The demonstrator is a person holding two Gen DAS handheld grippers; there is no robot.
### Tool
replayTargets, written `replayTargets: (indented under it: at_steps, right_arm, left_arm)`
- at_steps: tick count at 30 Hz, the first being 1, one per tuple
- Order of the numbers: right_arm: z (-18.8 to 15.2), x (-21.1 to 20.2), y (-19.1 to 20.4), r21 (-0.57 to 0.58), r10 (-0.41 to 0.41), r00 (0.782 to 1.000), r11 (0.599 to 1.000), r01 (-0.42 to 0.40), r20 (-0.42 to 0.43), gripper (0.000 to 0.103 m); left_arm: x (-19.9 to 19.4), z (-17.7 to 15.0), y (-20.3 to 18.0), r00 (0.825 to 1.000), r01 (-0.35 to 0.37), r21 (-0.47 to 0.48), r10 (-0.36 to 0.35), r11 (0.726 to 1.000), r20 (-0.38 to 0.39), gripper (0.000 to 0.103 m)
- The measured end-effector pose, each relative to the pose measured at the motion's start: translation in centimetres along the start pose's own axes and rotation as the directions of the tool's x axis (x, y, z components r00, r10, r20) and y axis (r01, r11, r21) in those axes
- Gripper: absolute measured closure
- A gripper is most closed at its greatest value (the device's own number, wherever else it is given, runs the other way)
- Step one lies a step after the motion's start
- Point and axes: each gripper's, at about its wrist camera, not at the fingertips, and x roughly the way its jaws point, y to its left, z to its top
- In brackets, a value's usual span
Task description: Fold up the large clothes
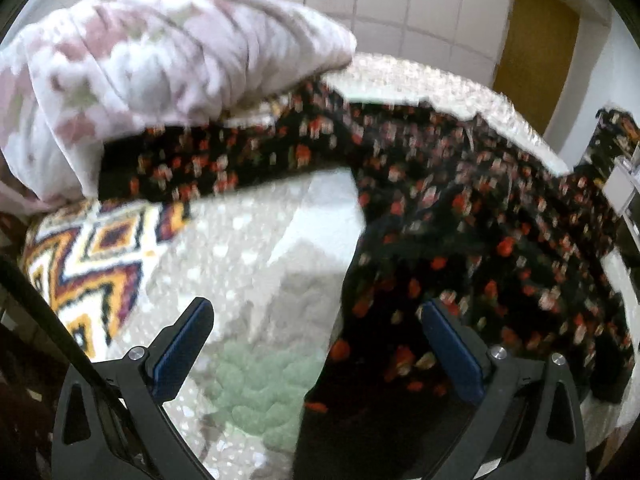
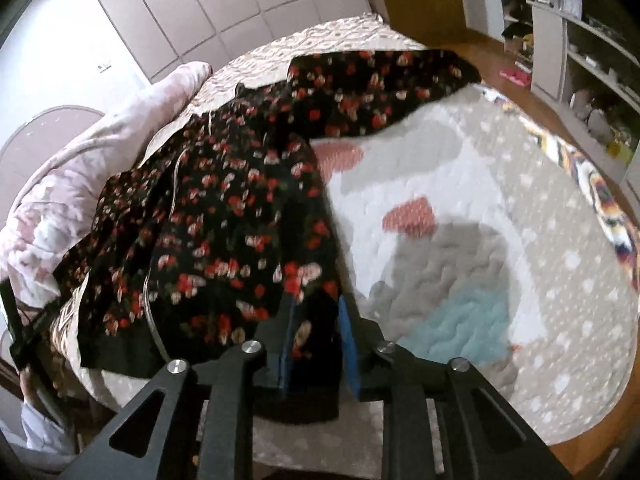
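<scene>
A black floral garment (image 1: 460, 208) with red and pink flowers lies spread across the quilted bed cover (image 1: 256, 248). In the left wrist view my left gripper (image 1: 316, 316) is open, its jaws wide apart; the garment's edge hangs between them nearer the right finger (image 1: 448, 348), and neither pad presses it. In the right wrist view the same garment (image 2: 224, 208) lies on the left half of the bed. My right gripper (image 2: 316, 320) is shut on a fold of its near edge, the cloth pinched between the blue pads (image 2: 348, 344).
A pink and white duvet (image 1: 160, 64) is heaped at the bed's head, also in the right wrist view (image 2: 100, 152). A zigzag-patterned pillow (image 1: 88, 264) lies beside it. The quilt (image 2: 480, 240) covers the bed. Shelves (image 2: 580, 52) and wooden floor (image 2: 512, 92) lie beyond.
</scene>
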Motion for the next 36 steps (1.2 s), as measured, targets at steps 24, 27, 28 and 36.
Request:
replayTargets:
  at_steps: [24, 27, 28, 36]
  right_arm:
    - [0.7, 3.6, -0.6, 0.074, 0.005, 1.0, 0.997, -0.004, -0.019, 0.053]
    - [1.5, 3.3, -0.8, 0.073, -0.012, 1.0, 0.997, 0.011, 0.023, 0.053]
    - [2.0, 3.0, -1.1, 0.075, -0.032, 0.998, 0.997, 0.027, 0.059, 0.053]
    - [6.5, 3.9, -4.3, 0.146, -0.037, 0.996, 0.989, 0.025, 0.078, 0.043]
  left_arm:
    - [-4.0, 0.3, 4.1, 0.997, -0.044, 0.032, 0.046, 0.999, -0.066, 0.092]
    - [-5.8, 0.8, 4.4, 0.999, -0.041, -0.001, 0.041, 0.999, -0.006, 0.071]
    - [-6.1, 1.1, 4.4, 0.999, -0.044, -0.012, 0.044, 0.999, 0.011, 0.055]
    - [-5.5, 3.3, -3.1, 0.996, 0.024, 0.026, -0.026, 0.999, 0.08, 0.038]
